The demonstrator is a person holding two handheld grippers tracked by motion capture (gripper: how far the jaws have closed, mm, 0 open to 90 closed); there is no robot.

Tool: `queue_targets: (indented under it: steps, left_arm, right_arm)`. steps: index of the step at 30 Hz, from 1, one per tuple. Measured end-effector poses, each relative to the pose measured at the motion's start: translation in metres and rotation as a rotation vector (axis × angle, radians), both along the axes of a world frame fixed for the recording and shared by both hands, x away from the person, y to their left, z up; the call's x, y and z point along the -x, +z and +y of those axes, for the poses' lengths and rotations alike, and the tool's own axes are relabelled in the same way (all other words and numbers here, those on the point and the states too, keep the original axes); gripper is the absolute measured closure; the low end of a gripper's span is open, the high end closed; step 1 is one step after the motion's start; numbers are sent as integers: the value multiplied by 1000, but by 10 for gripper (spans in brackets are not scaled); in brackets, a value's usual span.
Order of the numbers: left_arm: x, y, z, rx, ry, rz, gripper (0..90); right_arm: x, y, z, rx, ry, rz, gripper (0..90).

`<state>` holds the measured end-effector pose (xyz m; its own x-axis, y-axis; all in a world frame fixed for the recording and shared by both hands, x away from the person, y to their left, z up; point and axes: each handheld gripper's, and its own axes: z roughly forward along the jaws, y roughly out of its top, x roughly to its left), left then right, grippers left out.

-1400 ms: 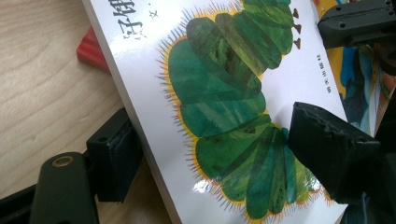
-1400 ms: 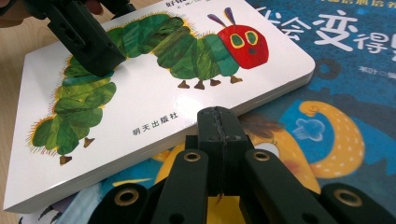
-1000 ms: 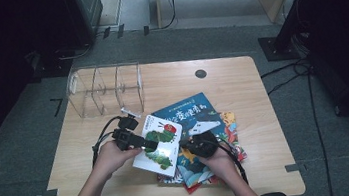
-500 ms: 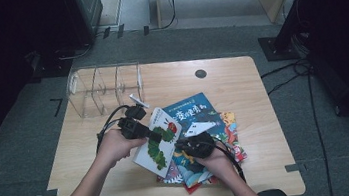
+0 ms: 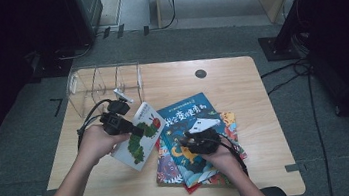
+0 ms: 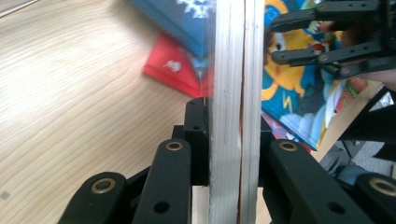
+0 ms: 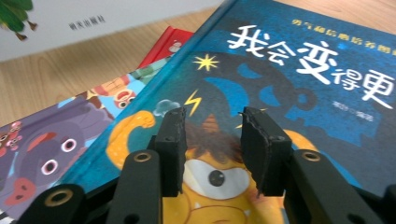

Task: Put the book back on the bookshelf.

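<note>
The left gripper (image 5: 138,129) clamps the white caterpillar picture book (image 5: 139,136) by its edge, tilting it off the book pile toward the clear rack (image 5: 105,84), while the right gripper (image 7: 212,151), jaws just opened and empty, steadies the blue book (image 7: 289,84).

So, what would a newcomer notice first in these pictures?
First, the white caterpillar book, tilted off the table with the left gripper clamped on its edge. To its right a stack of colourful books lies fanned out; over its top blue book the right gripper stands open. Behind, a clear rack waits.
</note>
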<state>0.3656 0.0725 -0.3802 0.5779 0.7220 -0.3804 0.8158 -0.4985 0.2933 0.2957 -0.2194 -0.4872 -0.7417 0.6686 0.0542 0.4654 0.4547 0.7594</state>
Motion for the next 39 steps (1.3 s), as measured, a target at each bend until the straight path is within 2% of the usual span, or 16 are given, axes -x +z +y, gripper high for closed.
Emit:
queue_targets:
  steps: [1, 4, 6, 10, 14, 17, 19, 23, 24, 27, 34, 39]
  left_arm:
    - [0, 0, 0, 0, 0, 0, 772]
    - [-5, -1, 12, -37, 32, 0, 772]
    - [-6, -1, 15, -39, 43, 3, 772]
    - [-15, -4, 26, -48, 110, 20, 773]
    - [-23, -5, 30, -66, 148, 39, 773]
    - [-27, -3, 30, -78, 160, 50, 774]
    - [-34, -2, 28, -105, 191, 53, 773]
    - [-40, -1, 27, -117, 211, 61, 774]
    - [-44, -2, 26, -123, 233, 73, 774]
    - [-51, -2, 21, -142, 255, 80, 774]
    - [-66, 3, 7, -180, 282, 88, 774]
    - [-72, 1, 5, -215, 297, 98, 773]
  right_arm:
    - [0, 0, 0, 0, 0, 0, 585]
    - [-2, -1, -2, 19, -17, -16, 550]
    - [-2, -2, -2, 21, -18, -17, 549]
    - [-4, -3, -2, 37, -26, -23, 509]
    - [-5, -4, -3, 35, -31, -29, 486]
    - [-6, -5, -4, 28, -36, -28, 478]
    - [-6, -6, -4, 20, -37, -26, 474]
    - [-6, -6, -4, 19, -36, -28, 474]
    - [-6, -6, -5, 17, -35, -29, 474]
    - [-6, -6, -5, 16, -35, -27, 474]
    - [-6, -6, -5, 14, -33, -28, 474]
    - [-6, -6, -5, 13, -32, -27, 474]
